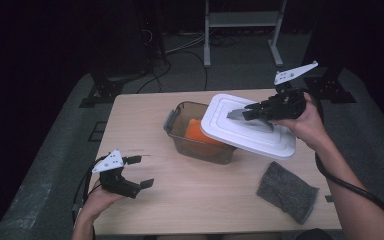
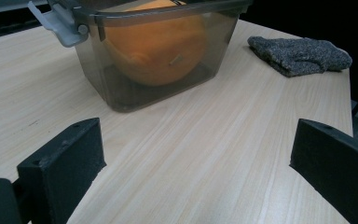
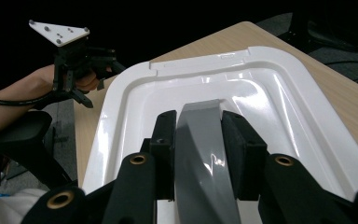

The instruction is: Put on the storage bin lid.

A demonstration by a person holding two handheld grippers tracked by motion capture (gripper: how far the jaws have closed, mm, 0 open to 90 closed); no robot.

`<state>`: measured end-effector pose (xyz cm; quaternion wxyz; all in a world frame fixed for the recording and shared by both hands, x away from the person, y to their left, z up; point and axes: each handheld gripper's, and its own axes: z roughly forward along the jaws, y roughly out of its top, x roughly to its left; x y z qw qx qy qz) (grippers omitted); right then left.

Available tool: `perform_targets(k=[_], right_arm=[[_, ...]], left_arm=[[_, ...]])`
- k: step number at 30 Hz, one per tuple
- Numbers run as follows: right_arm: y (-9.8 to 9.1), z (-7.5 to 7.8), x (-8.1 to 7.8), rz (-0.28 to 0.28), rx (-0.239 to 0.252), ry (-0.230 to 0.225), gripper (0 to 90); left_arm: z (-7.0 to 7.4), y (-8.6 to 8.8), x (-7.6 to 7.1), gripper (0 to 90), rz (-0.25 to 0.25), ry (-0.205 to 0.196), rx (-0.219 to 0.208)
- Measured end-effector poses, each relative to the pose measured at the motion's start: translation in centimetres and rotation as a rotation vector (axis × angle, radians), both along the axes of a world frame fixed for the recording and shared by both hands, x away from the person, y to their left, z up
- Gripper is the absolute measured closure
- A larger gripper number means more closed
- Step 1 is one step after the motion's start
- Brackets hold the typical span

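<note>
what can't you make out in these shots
- Right side of the box, high view: hidden under the lid that the right gripper holds by its grey handle.
- What the orange thing is, left gripper view: tinted wall blurs it.
- Box rim, left gripper view: cut by the top edge.

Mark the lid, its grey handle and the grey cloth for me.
white lid [image 1: 260, 137], high view, on its flat top near the front edge.
grey handle [image 3: 200, 154], right gripper view, on the strip between the jaws.
grey cloth [image 1: 286, 191], high view, on the middle of the folded fabric.
</note>
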<state>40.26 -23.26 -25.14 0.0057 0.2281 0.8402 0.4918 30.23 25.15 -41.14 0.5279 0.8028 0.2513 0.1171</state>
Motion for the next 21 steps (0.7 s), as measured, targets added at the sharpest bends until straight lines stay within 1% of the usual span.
perform_targets(k=[5,17,21], right_arm=[[1.3,0.1,0.7,0.019,-0.008,-0.003,66.0],[3.4,-0.7,2.4,0.051,0.002,0.002,66.0],[4.0,-0.9,2.9,0.053,-0.002,0.008,66.0]], left_arm=[[0.0,0.1,0.0,2.1,0.003,-0.002,-0.005],[0.1,0.3,0.0,2.0,0.004,-0.009,-0.005],[0.1,0.3,0.0,2.1,0.005,-0.007,-0.004]])
